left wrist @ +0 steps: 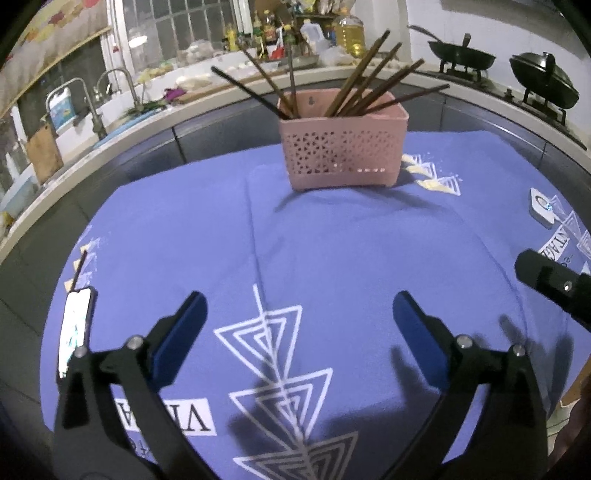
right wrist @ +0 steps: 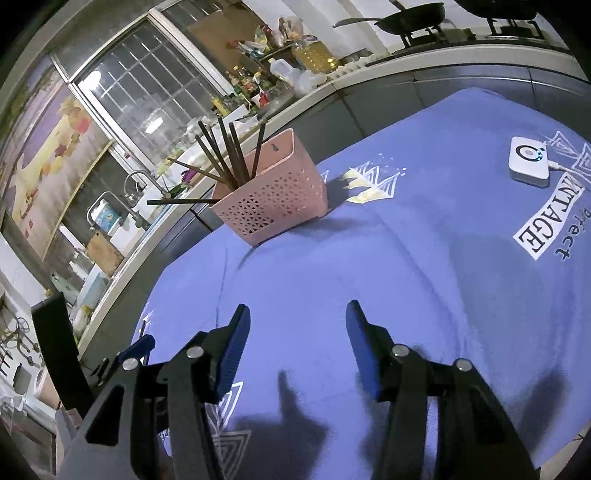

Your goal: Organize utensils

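Observation:
A pink perforated basket (left wrist: 341,147) (right wrist: 275,197) stands on the blue printed tablecloth (left wrist: 332,251) (right wrist: 369,258), towards its far side. Several dark brown chopsticks (left wrist: 364,83) (right wrist: 225,158) stick up out of it, leaning in different directions. My left gripper (left wrist: 299,301) hovers over the near part of the cloth, jaws spread wide, nothing between its blue pads. My right gripper (right wrist: 297,314) is also open and empty, nearer the cloth's front; one finger of it (left wrist: 546,278) enters the left wrist view from the right. No loose utensil shows on the cloth.
A lit phone (left wrist: 75,328) lies at the cloth's left edge. A small white device (right wrist: 528,160) (left wrist: 541,206) with a cable sits at the right. Behind the table runs a counter with a sink (left wrist: 79,110), bottles (left wrist: 266,33) and woks on a stove (left wrist: 461,55).

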Tool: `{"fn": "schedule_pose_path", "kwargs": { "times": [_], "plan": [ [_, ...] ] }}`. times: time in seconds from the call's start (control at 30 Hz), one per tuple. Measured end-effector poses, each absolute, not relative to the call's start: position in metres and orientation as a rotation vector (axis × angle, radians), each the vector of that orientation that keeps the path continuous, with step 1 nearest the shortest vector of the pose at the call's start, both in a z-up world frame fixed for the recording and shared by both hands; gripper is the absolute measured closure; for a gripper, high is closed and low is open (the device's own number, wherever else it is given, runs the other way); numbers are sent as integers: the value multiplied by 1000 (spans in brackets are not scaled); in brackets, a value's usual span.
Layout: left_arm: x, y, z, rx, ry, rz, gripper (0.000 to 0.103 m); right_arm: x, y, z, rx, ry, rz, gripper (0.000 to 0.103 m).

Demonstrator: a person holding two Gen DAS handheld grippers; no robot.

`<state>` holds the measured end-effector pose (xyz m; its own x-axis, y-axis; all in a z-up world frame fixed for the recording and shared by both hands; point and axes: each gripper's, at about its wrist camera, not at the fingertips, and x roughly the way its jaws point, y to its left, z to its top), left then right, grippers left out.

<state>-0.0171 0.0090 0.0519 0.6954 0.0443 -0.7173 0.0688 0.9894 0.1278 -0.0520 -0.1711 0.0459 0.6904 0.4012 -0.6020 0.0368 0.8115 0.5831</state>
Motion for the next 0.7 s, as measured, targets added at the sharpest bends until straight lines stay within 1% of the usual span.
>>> {"fn": "schedule_pose_path", "kwargs": {
  "times": [0.7],
  "plan": [
    [-22, 25, 53, 127, 852, 70, 6, -49, -159, 48, 585, 814, 268, 48]
  ]
}}
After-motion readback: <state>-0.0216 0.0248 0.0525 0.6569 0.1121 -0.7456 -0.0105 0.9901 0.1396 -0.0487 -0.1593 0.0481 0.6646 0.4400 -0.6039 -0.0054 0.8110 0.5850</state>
